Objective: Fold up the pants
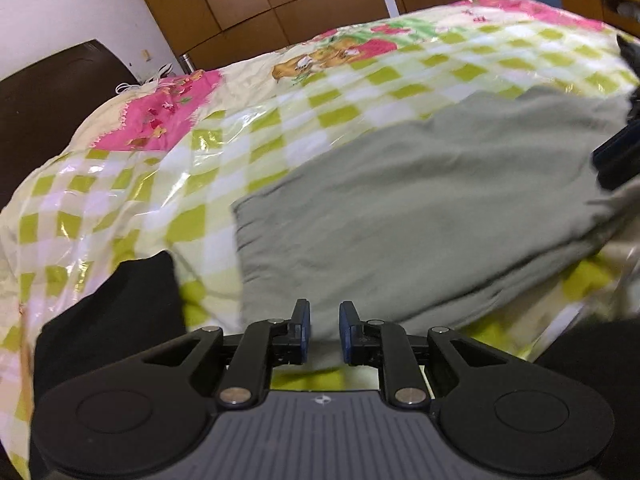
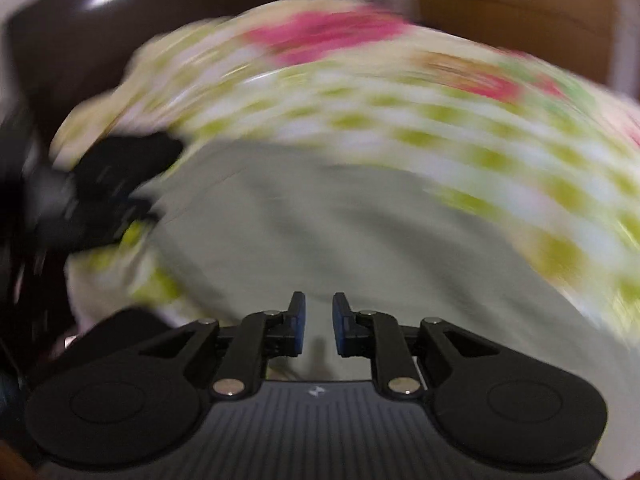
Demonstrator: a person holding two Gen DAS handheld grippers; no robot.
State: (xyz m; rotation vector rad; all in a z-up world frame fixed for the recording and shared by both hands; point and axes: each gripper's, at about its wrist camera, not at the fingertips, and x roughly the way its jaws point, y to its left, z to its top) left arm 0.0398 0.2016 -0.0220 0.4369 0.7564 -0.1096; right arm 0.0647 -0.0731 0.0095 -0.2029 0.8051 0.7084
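Left tongs (image 1: 324,316), seen from their own wrist camera, hang just above the near edge of the grey-green pants (image 1: 420,208), jaws slightly parted with nothing between the blue pads (image 1: 306,322). The pants lie in a broad folded slab on the checked bedspread (image 1: 160,184), one hem toward the left of the picture; a dark cloth (image 1: 120,304) sits just beside that corner, and a black shape at the right edge is probably the other tool, though too little shows to be sure. With no grip on the fabric, the loose top layer could slide and the edges drift out of line

Right tongs (image 2: 319,312), in the heavily blurred right wrist view, hover over the same pants (image 2: 340,232) with a narrow gap between empty pads (image 2: 299,326). At far left the other tool (image 2: 100,196) appears near the garment's corner. The smear suggests fast movement; a hurried pinch could catch the glossy spread (image 2: 520,184) along with the cloth, or seize only one layer and pull the fold apart
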